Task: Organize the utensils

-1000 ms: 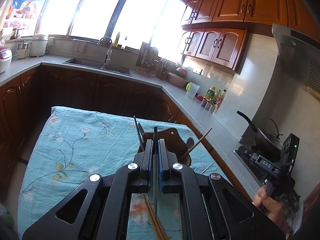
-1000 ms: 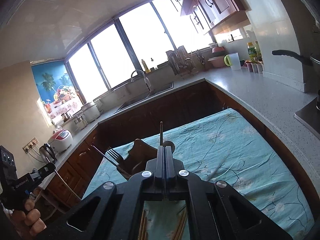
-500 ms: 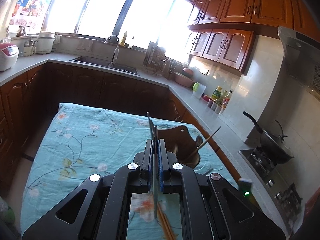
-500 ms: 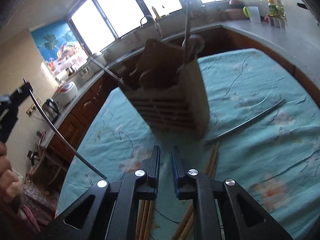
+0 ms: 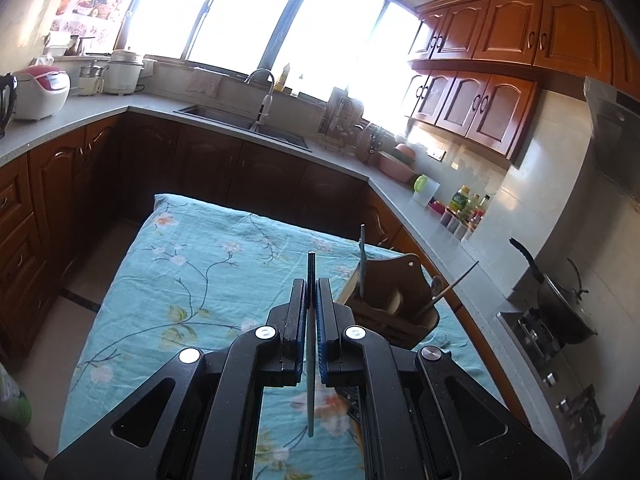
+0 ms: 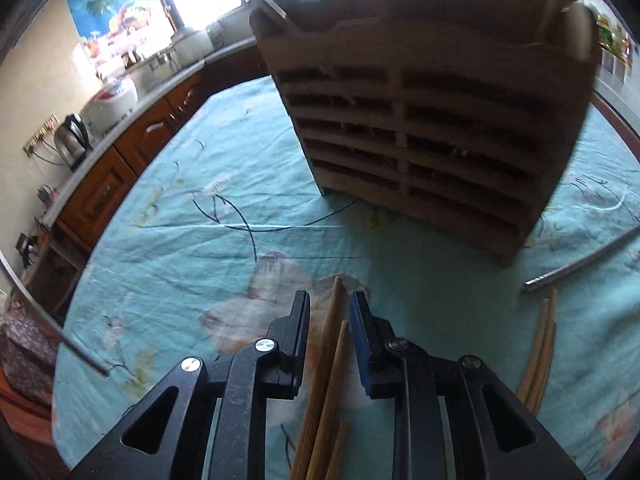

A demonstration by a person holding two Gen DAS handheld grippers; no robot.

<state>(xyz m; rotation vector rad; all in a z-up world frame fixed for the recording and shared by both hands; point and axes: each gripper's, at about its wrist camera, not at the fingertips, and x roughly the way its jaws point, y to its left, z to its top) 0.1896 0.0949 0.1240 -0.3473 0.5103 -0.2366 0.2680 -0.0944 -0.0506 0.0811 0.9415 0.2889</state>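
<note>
On the table (image 6: 224, 184), before the holder (image 6: 432, 120), the right gripper (image 6: 330, 308) has dropped low; its jaws have just been opening and now straddle wooden chopsticks (image 6: 326, 364) without pressing them, ready to pick. The left gripper (image 5: 311, 300) stays pinched on a thin metal rod (image 5: 311, 380). Only the right view shows the loose chopsticks; only the left shows the holder's top with utensils standing in it.

On the tablecloth (image 6: 192, 240) we find the utensil holder (image 6: 436, 128) at the far side, wooden chopsticks (image 6: 328, 360) lying before it, a metal chopstick (image 6: 580, 264) to its right, and another chopstick pair (image 6: 540, 352) nearer us.
</note>
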